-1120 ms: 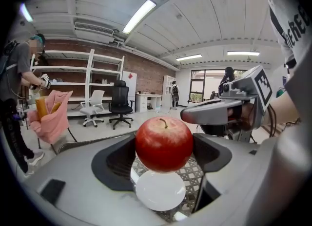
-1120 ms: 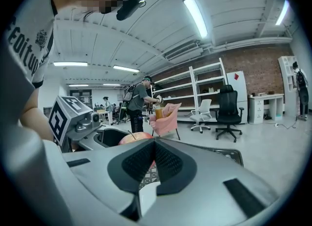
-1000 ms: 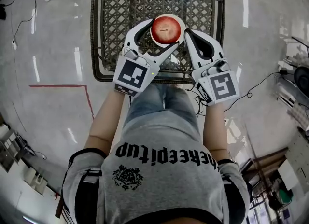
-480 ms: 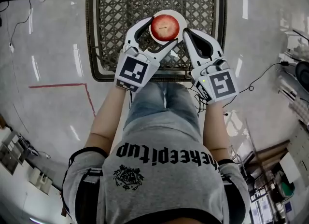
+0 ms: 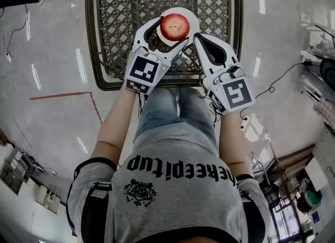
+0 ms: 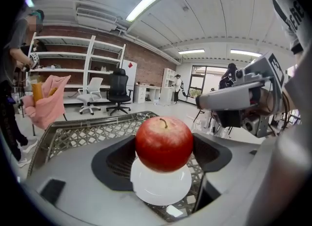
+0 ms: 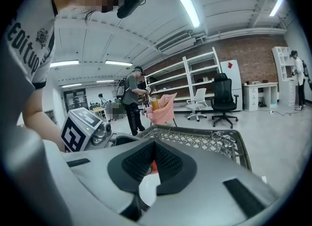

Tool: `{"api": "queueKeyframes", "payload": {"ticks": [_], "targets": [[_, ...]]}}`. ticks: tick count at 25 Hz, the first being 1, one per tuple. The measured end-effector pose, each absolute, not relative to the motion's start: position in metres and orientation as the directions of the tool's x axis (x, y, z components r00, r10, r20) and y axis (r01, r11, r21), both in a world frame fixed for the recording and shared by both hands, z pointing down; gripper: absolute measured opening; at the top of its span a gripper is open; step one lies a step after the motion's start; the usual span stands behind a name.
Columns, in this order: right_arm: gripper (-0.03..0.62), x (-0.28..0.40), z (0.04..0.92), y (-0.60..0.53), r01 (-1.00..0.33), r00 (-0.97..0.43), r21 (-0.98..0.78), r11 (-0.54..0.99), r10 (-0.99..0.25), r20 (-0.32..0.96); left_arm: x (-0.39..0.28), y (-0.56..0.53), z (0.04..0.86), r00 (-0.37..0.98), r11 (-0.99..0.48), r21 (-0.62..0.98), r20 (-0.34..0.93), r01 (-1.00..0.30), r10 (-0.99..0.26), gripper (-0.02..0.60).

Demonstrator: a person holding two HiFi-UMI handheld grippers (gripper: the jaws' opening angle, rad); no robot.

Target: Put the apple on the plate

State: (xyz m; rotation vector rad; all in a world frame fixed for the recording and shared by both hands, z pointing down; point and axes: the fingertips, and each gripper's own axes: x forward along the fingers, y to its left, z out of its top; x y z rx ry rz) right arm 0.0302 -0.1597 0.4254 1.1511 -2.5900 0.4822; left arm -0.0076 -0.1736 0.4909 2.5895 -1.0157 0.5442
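Squarely between the jaws of the left gripper (image 6: 164,153) sits the apple (image 6: 164,142), red, with its stem pointing up. The two black pads meet its flanks, one on each side, so these jaws are clenched on the fruit. Directly beneath the jaws lies the white plate (image 6: 161,189), resting on the lattice top of the bench (image 6: 83,132). Whether the apple's underside touches the plate or hangs just clear of it cannot be told.

In the head view, the left gripper (image 5: 171,31) reaches forward over the bench (image 5: 131,6). One of its jaws curves round the apple (image 5: 175,24) on the left and the other lies along its near right side. The rim of the plate (image 5: 196,22) shows beyond and to the right of the jaws. The left marker cube (image 5: 144,72) sits behind those jaws, toward the person.

The right gripper (image 7: 154,147) has its jaws closed on each other with nothing held. Through the narrow gap under their meeting tips, a slice of white plate and a sliver of red apple show just ahead. In the head view the right gripper (image 5: 199,37) has its tips just beside the plate's right edge, near the left gripper's right-hand jaw. The right marker cube (image 5: 234,94) is behind them, toward the person.
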Motion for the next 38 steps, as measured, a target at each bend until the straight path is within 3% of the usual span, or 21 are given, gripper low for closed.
{"api": "queueKeyframes", "payload": {"ticks": [38], "targets": [[0.011,0.053,0.447,-0.168,-0.795,-0.594,-0.178,0.58,-0.683,0.424,0.007,-0.183,0.574,0.676,-0.75,0.119,0.541,-0.651,-0.5,0.402]]}}
